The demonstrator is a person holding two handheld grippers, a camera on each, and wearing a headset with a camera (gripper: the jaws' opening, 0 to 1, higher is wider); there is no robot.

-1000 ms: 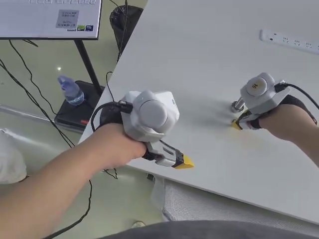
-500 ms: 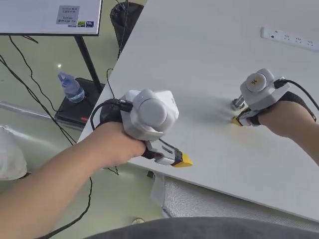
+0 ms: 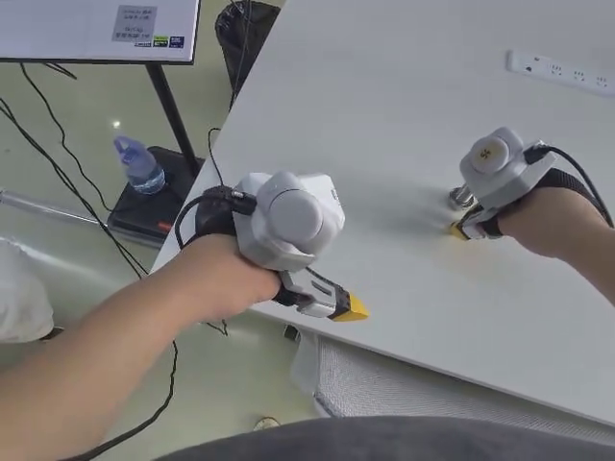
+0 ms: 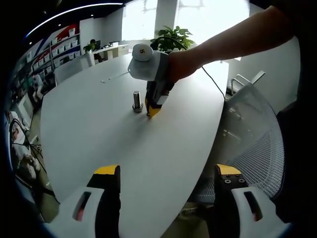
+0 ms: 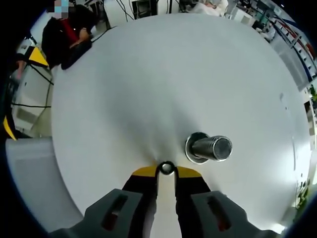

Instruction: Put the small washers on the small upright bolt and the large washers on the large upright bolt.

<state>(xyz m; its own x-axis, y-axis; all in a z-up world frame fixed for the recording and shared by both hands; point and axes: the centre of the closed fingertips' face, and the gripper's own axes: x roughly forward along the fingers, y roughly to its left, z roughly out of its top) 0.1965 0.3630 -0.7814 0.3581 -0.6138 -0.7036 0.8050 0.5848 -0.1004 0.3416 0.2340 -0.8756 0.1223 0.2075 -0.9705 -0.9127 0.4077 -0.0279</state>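
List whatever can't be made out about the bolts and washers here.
Head view: silver upright bolt, mostly hidden behind the right gripper.
Left gripper view: that bolt's base, too small to count washers.
Right gripper view: small metal ring, partly covered by the jaw tips pinching it.

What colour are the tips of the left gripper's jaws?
Yellow. The left gripper view shows it best, on the left gripper.

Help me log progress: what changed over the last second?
Nothing visibly moved; the slight shift is the camera's. The right tool stays beside the upright bolt, shut on a small washer at the table; the left tool, open, stays near the table's edge.
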